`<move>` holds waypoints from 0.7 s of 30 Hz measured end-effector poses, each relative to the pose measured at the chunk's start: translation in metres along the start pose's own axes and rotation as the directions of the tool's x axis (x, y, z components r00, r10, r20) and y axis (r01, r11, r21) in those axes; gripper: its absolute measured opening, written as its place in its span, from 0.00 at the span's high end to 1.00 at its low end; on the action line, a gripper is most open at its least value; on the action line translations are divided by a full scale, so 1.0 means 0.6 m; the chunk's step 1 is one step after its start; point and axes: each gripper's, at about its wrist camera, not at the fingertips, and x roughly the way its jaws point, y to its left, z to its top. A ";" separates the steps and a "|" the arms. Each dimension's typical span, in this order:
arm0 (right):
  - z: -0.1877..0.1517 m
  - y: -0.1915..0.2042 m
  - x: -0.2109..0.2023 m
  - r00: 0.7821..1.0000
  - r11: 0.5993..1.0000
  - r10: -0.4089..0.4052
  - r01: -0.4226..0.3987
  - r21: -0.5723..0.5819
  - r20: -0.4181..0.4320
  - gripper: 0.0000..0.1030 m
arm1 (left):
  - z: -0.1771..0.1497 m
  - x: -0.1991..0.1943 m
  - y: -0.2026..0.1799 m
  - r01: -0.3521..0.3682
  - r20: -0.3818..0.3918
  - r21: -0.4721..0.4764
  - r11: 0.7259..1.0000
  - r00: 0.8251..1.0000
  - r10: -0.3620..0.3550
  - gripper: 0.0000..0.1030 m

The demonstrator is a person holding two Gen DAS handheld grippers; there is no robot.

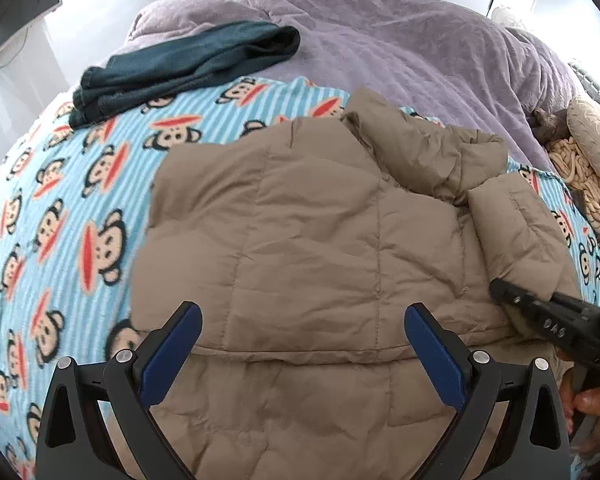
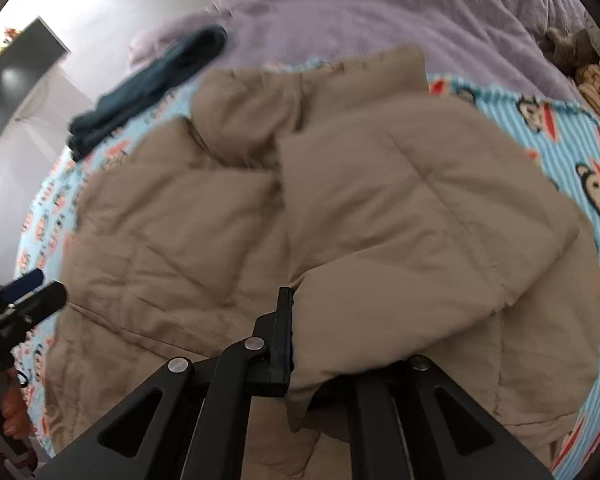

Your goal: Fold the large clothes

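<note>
Here, the left tongs (image 1: 302, 350) hover spread apart over a quilted tan puffer jacket (image 1: 320, 240); the right tongs (image 2: 300, 340) are clamped on its puffy sleeve (image 2: 420, 220).

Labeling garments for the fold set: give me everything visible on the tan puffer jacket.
The tan puffer jacket is quilted in stitched panels of matte, shell-like fabric, padded and creased. It lies spread on the monkey-print blanket, collar toward the purple bedding. One sleeve is folded over the body, its edge clamped in the right tongs. The left tongs hover open over the hem, apparently not touching it.
</note>
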 end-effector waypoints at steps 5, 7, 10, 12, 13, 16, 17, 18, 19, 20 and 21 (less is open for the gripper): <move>-0.008 -0.003 -0.008 1.000 1.000 0.003 -0.003 0.022 -0.021 0.22 | -0.001 0.020 -0.014 0.037 -0.004 -0.008 0.999 0.999 -0.037 0.01; -0.015 -0.010 -0.038 1.000 0.999 0.023 -0.023 0.045 0.012 0.22 | 0.000 0.022 -0.019 0.047 -0.003 -0.005 0.999 0.999 -0.047 0.01; -0.023 -0.056 -0.081 0.994 0.982 0.076 -0.088 0.166 0.075 0.22 | 0.008 0.026 -0.016 0.071 -0.003 -0.014 0.997 0.997 -0.071 0.01; -0.025 -0.104 -0.093 0.988 0.945 0.103 -0.134 0.298 0.119 0.22 | 0.014 0.028 -0.008 0.098 -0.005 -0.034 0.995 0.995 -0.098 0.01; -0.025 -0.129 -0.093 0.983 0.916 0.122 -0.166 0.366 0.140 0.22 | 0.018 0.029 -0.001 0.115 -0.004 -0.050 0.992 0.993 -0.115 0.01; -0.022 -0.200 -0.082 0.959 0.780 0.183 -0.277 0.561 0.219 0.59 | 0.026 0.026 0.021 0.171 0.009 -0.096 0.981 0.985 -0.171 0.01; -0.014 -0.210 -0.076 0.953 0.757 0.201 -0.299 0.582 0.227 0.75 | 0.029 0.025 0.031 0.198 0.016 -0.115 0.973 0.980 -0.198 0.01; -0.006 -0.209 -0.070 0.952 0.757 0.213 -0.304 0.579 0.222 0.91 | 0.030 0.024 0.038 0.218 0.020 -0.127 0.968 0.976 -0.217 0.01; 0.003 -0.199 -0.067 0.949 0.768 0.219 -0.311 0.560 0.227 0.90 | 0.032 0.022 0.047 0.245 0.028 -0.143 0.959 0.970 -0.243 0.01; 0.015 -0.181 -0.070 0.948 0.799 0.220 -0.310 0.515 0.228 0.90 | 0.034 0.019 0.058 0.279 0.038 -0.160 0.947 0.960 -0.277 0.01; 0.029 -0.150 -0.073 0.949 0.842 0.222 -0.303 0.447 0.225 0.90 | 0.035 0.017 0.065 0.302 0.045 -0.171 0.938 0.953 -0.298 0.01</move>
